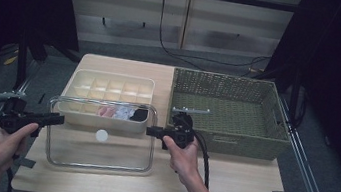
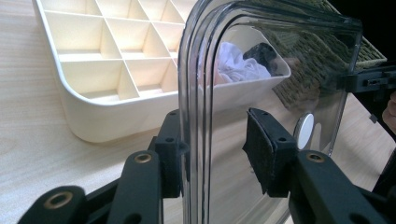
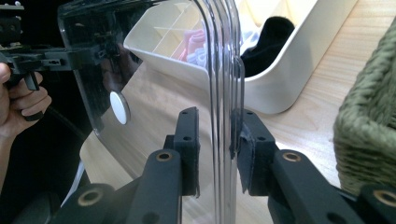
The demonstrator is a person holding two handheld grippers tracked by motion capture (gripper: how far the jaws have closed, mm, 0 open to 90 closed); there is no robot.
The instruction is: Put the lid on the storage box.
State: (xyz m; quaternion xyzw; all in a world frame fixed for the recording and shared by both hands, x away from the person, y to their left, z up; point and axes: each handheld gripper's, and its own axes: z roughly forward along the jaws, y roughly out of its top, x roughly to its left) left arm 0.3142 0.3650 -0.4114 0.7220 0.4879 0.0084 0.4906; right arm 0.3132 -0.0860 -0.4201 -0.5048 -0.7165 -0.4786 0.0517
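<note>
Above the wooden table (image 1: 246,187), the left gripper (image 1: 56,119) and right gripper (image 1: 151,131) pinch opposite rims of a clear lid (image 1: 99,154), apparently lifted, beside the cream divided tray (image 1: 109,85).

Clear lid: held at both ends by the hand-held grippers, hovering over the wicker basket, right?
Not quite. The clear lid is held at both ends, by the left hand-held gripper and the right hand-held gripper, but the high view shows it in front of the cream divided organizer, overlapping its front row. The wicker basket is off to the right.
</note>
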